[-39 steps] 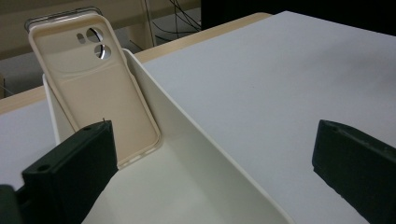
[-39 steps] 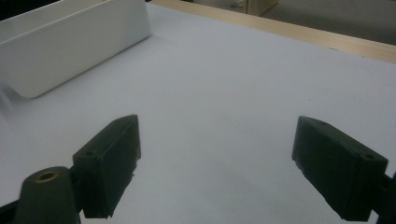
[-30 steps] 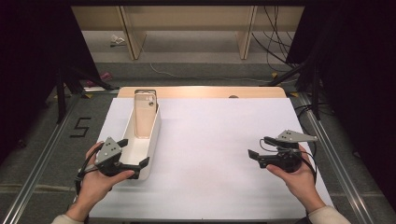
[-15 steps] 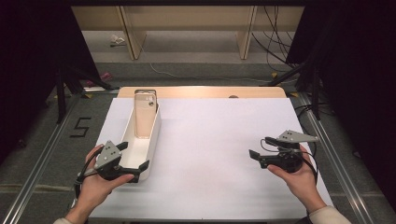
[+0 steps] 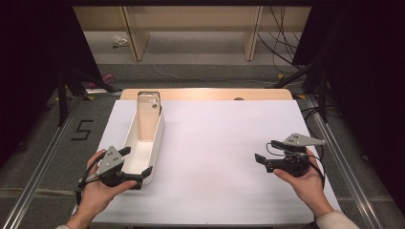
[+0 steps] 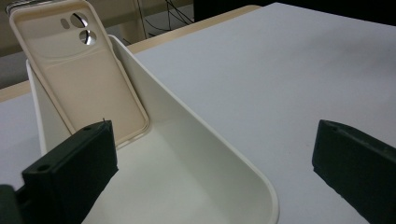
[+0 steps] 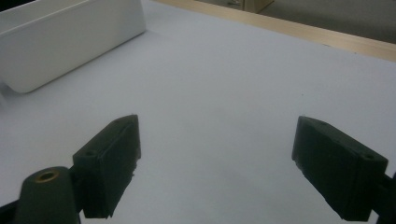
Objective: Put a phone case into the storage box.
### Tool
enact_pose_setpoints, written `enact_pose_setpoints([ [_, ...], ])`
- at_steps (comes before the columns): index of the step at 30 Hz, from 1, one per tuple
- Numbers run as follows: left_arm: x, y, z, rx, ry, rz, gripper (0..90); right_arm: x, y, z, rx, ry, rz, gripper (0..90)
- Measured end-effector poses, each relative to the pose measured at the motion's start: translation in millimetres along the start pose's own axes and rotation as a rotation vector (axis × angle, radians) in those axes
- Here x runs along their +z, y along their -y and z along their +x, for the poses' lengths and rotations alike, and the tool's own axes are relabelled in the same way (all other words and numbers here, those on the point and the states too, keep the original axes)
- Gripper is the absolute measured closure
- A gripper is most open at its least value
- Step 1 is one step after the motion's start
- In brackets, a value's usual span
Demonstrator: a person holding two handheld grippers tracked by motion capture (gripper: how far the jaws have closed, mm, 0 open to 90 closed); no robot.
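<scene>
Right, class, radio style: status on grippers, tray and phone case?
Left gripper open, straddling tray near wall. Right gripper open, empty. Phone case leaning in tray's far end. Nothing obstructing.

Left tool (image 5: 136,164) drawn back toward person along white tray (image 5: 156,138), jaws straddling near end.

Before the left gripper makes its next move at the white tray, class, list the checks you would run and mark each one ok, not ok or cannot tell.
1. Left gripper jaws open wide: ok.
2. Jaws astride the near end of the long white plastic tray, one inside, one outside its wall: ok.
3. Beige phone case leaning upright against the tray's far end, apart from the jaws: ok.
4. Right gripper open and resting well away over the white table sheet: ok.
5. Whether a phone sits inside the case: cannot tell.
</scene>
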State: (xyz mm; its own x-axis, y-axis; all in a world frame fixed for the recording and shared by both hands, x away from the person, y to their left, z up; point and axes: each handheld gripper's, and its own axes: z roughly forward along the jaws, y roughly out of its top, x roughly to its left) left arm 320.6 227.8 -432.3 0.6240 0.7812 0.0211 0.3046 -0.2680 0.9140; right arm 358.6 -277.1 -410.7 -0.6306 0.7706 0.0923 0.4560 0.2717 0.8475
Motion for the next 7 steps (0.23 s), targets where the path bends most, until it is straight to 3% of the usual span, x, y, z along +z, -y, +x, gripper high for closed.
enact_pose_setpoints([
  [7, 0.3, -0.4, -2.2, 0.001, -0.001, -0.007, 0.0, 1.2, 0.4, -0.1, -0.002, -0.003, 0.003, 16.2],
])
